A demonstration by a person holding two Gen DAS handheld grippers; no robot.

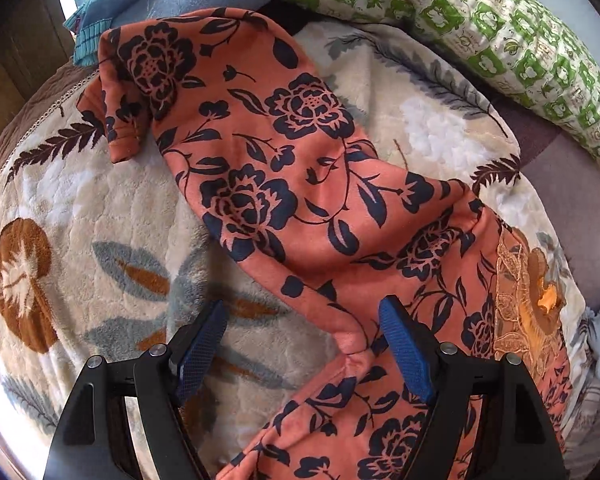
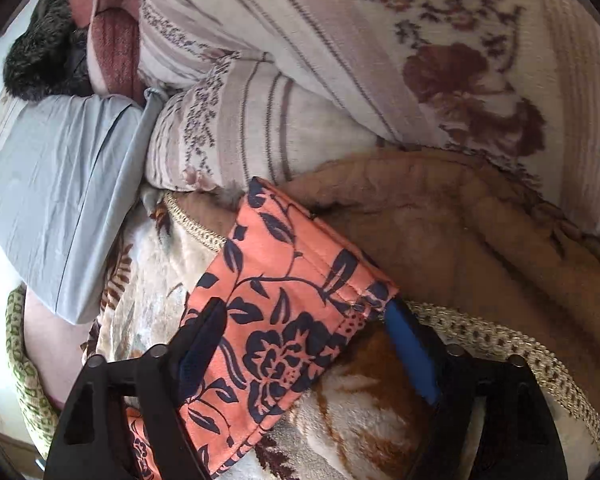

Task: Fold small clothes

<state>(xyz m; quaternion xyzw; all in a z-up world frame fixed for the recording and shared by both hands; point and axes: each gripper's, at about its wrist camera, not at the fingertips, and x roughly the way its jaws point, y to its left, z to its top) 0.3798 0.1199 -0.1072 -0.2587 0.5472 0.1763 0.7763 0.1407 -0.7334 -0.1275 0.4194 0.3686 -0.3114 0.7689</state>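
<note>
An orange garment (image 1: 284, 184) with dark flowers lies on a plush floral blanket (image 1: 80, 208) on a bed; its long axis runs diagonally, from a cuffed end at the upper left to the lower right; a green patterned pillow (image 1: 512, 36) lies beyond it. The left gripper (image 1: 304, 344) has wide fingers above a fold, not pressing it. The right gripper (image 2: 306, 344) has wide fingers straddling a hemmed end (image 2: 300, 280), pads not pressing.

Black grippers (image 1: 302, 354) – blue pads (image 2: 410, 354), silver screws.
</note>
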